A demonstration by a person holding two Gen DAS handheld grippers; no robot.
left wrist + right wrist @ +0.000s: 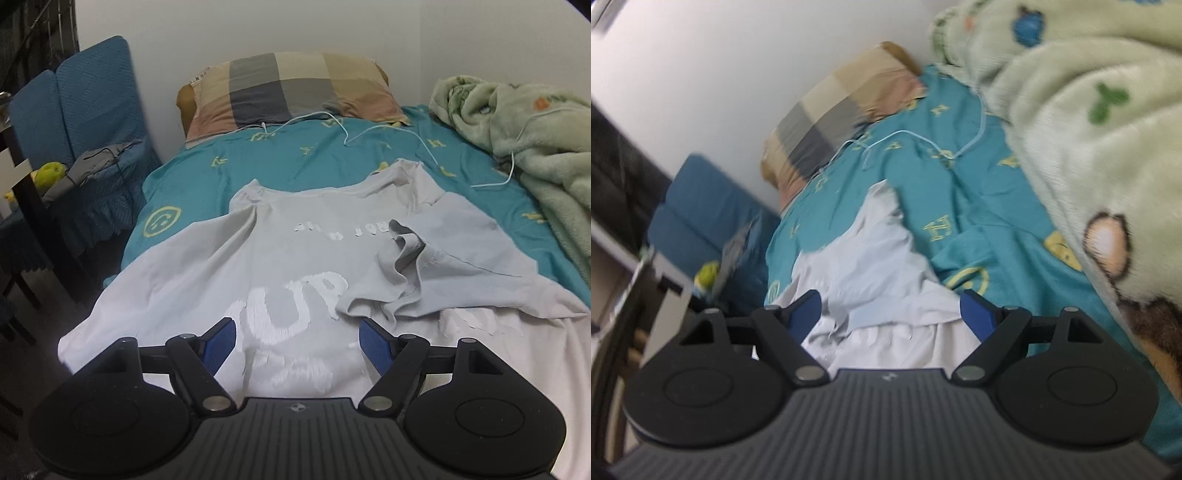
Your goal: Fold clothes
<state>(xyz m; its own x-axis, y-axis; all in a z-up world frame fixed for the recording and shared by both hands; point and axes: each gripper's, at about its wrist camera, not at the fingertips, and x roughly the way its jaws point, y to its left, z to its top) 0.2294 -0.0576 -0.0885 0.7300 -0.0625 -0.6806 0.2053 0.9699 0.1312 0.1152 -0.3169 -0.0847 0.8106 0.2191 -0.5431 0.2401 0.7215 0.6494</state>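
A light grey T-shirt point(280, 258) with white lettering lies spread on the teal bed sheet point(295, 158), collar toward the pillow. Its right sleeve point(436, 266) is folded over onto the chest and bunched. My left gripper point(297, 341) is open and empty, low over the shirt's lower part. In the right wrist view the shirt point(871, 266) lies rumpled on the sheet, and my right gripper point(890, 314) is open and empty above its near edge. That view is tilted and blurred.
A checked pillow point(291, 88) lies at the head of the bed against the white wall. A pale green fleece blanket point(524, 140) is heaped on the right. A white cable point(369, 129) trails across the sheet. A blue chair point(85, 110) with clothes stands left of the bed.
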